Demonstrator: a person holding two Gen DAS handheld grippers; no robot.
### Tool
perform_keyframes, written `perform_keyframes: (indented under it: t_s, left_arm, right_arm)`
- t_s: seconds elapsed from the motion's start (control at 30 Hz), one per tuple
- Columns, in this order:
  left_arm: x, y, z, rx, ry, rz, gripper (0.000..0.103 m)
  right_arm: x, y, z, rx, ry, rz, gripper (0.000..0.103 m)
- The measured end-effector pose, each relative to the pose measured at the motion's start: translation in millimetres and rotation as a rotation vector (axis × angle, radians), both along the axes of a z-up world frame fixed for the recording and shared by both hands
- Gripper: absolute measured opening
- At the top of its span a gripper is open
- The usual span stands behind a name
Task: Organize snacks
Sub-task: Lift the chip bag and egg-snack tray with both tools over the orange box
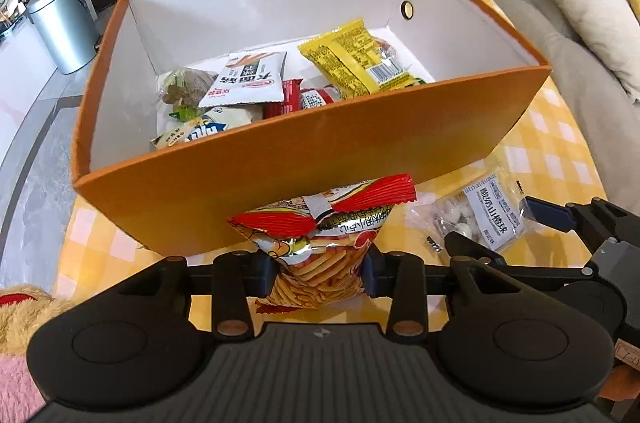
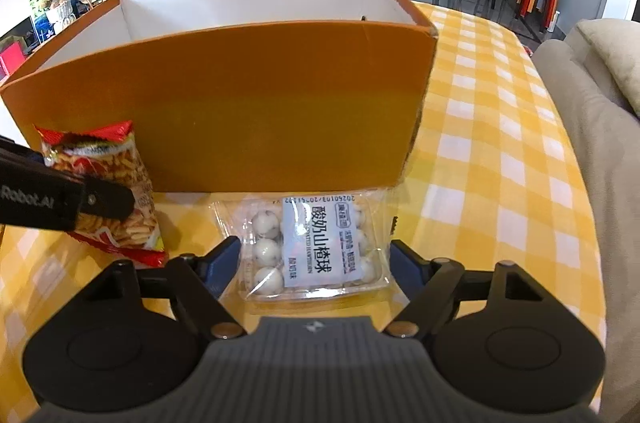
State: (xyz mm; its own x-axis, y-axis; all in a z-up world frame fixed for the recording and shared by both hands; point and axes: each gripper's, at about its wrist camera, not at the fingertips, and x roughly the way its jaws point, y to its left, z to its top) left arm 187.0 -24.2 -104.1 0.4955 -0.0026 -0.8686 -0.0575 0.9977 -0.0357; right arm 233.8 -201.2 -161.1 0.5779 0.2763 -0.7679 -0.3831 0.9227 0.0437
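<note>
- Your left gripper (image 1: 319, 269) is pinching the red-topped bag of stick snacks (image 1: 320, 243) at its middle — the blue pads press in from both sides, and the bag stands upright just in front of the orange box.
- Your right gripper (image 2: 316, 263) is spread wide around the clear packet of white yogurt hawthorn balls (image 2: 316, 247); its fingers sit on either side of the packet, and whether they touch it you cannot tell.
- That packet lies flat on the yellow checked worktop (image 2: 480, 183), its far edge close to the near wall of the orange box (image 2: 240, 103).
- Inside the box — seen from your left wrist — several snacks lie on the white floor: a yellow packet (image 1: 356, 59) toward the right, a white packet with dark lettering (image 1: 248, 79) in the middle, red wrappers (image 1: 292, 97) beside it.
- Beyond the worktop's left edge stands a silver bin (image 1: 60, 19); a beige sofa (image 1: 580, 35) runs along the right.
</note>
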Motion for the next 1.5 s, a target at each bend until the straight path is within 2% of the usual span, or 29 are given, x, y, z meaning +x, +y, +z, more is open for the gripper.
perform_keyframes:
  t_s: [0.37, 0.83, 1.17, 1.33, 1.5]
  left_arm:
    - [-22.1, 2.0, 31.9, -0.056, -0.064, -0.010, 0.045]
    - [-42.8, 18.1, 86.0, -0.127, -0.214, -0.007, 0.045]
    - [-33.2, 44.2, 121.8, -0.102, -0.317, 0.000, 0.045]
    - [-14.3, 59.2, 133.4, -0.069, -0.325, 0.010, 0.045]
    - [7.8, 71.5, 137.0, -0.043, -0.296, -0.012, 0.045]
  right_arm:
    - [-23.5, -25.8, 29.0, 0.031, -0.033, -0.104, 0.076]
    - [-61.5, -16.7, 100.5, 0.127, -0.196, -0.142, 0.076]
    - [-62.1, 7.2, 145.0, 0.139, -0.298, -0.086, 0.076]
    - [-49.8, 23.2, 159.1, 0.130, -0.333, -0.032, 0.076]
    - [-26.9, 44.1, 169.2, 0.097, -0.353, 0.036, 0.076]
